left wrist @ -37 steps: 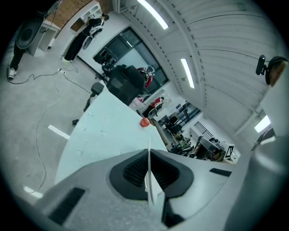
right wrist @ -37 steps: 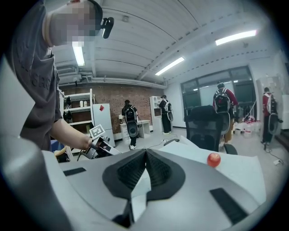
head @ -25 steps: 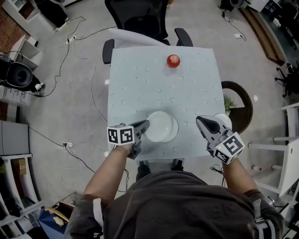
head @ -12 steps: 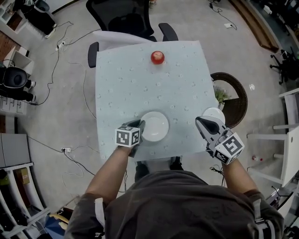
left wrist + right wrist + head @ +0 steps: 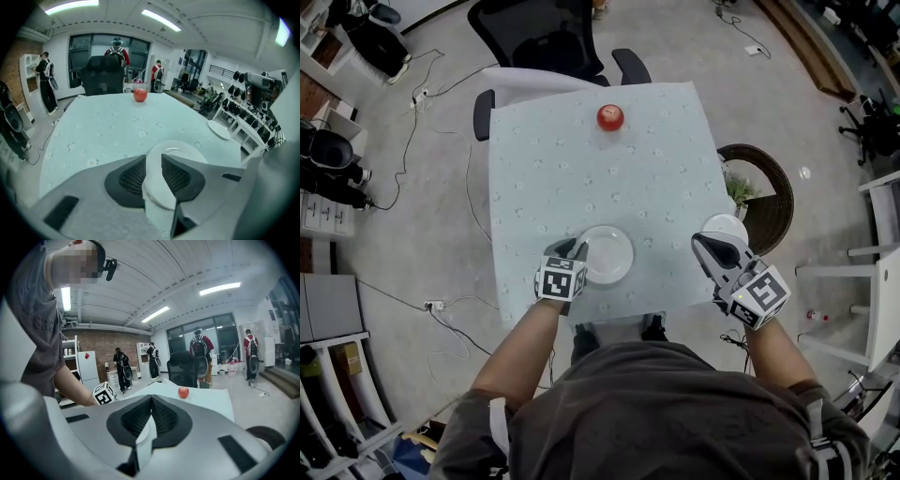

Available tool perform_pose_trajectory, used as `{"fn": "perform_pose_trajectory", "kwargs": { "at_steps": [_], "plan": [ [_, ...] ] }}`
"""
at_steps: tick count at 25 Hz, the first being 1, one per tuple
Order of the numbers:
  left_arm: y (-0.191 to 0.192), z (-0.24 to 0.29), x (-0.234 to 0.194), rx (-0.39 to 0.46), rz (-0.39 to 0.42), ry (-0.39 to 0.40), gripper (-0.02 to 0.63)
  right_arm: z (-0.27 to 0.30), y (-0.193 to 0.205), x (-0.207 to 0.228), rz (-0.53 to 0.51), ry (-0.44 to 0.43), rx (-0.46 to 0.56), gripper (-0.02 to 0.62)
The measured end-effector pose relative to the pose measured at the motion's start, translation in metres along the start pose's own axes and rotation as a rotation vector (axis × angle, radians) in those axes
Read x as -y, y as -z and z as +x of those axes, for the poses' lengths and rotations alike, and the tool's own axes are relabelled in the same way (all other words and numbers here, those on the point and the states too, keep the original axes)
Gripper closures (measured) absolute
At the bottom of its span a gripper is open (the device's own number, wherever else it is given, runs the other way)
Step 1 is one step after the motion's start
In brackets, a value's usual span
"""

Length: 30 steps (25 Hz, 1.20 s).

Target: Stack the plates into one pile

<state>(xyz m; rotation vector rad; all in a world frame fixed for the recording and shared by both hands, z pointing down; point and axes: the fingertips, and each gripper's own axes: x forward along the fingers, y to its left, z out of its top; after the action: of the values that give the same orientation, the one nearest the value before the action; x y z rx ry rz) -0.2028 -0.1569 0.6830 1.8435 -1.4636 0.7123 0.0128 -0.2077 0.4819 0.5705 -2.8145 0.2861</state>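
White plate (image 5: 607, 254) lies near on the table (image 5: 581, 159), rim between the just-opening jaws of our left claw (image 5: 572, 250); we should slide that claw clear, then centre the second plate (image 5: 729, 227), clamped in our right claw (image 5: 706, 242) at right, above it.

R hand-held gripper (image 5: 151, 399) clamped on plate (image 5: 143, 437) rim; apple (image 5: 183, 392) beyond.

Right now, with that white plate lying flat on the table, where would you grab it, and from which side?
Probably by its rim, at the edge nearest the person, coming in low from that side. The plate lies flat and shallow on the table, so only its thin rim gives jaws something to close on, one above and one below.
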Motion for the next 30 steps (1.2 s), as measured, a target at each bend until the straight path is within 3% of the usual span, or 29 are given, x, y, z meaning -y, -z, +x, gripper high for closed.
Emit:
{"fn": "perform_pose_trajectory", "kwargs": {
  "at_steps": [4,11,18,24,30],
  "plan": [
    [-0.019,-0.011,0.017,0.049,0.0,0.06,0.52,-0.007,-0.007,0.003,-0.008,0.02,0.02,0.601],
    [-0.063,-0.013,0.091,0.093,-0.029,0.291,0.52,-0.043,-0.018,0.023,-0.012,0.104,0.075,0.601],
    [-0.098,0.028,0.19,0.053,0.077,0.441,0.505,-0.11,-0.017,0.058,0.037,0.199,0.159,0.601],
    [-0.098,0.086,0.258,-0.063,0.124,0.484,0.482,-0.168,0.01,0.096,0.044,0.295,0.127,0.601],
    [-0.097,0.138,0.299,-0.154,0.158,0.441,0.417,-0.211,0.032,0.124,0.082,0.338,0.139,0.601]
  ]
}}
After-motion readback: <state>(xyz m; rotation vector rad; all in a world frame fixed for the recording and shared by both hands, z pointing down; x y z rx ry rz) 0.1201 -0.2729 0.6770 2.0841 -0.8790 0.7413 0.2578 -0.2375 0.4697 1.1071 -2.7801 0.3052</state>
